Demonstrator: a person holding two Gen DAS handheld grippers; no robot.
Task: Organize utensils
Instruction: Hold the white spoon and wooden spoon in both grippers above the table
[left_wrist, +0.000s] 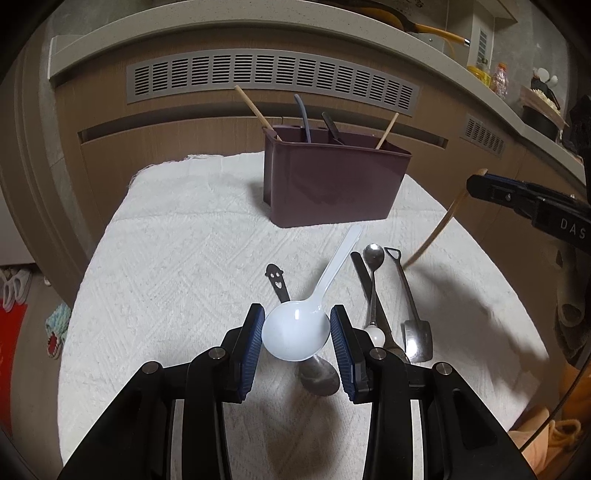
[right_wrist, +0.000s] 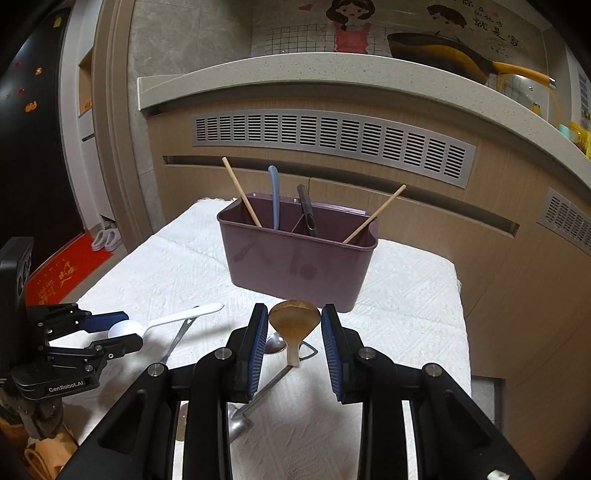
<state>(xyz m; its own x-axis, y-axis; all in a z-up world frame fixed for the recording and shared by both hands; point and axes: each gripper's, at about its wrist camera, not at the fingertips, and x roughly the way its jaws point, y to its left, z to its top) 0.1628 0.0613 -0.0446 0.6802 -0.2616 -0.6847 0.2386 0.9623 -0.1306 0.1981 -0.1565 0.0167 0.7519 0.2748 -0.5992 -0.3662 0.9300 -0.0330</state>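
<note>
At lower centre of each wrist view, the left gripper (left_wrist: 297, 334) clamps a white spoon (left_wrist: 295, 334) by its bowl while the right gripper (right_wrist: 294, 330) clamps a wooden spoon (right_wrist: 293, 319), below the purple caddy (right_wrist: 295, 258).

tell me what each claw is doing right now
left claw: shut on the white plastic spoon, gripped by its bowl
right claw: shut on the wooden spoon, gripped by its bowl

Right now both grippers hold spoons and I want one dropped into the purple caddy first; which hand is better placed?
Probably right. The right gripper faces the caddy squarely, its wooden spoon just short of it. The left gripper, gripping the white spoon, looks farther back.
</note>
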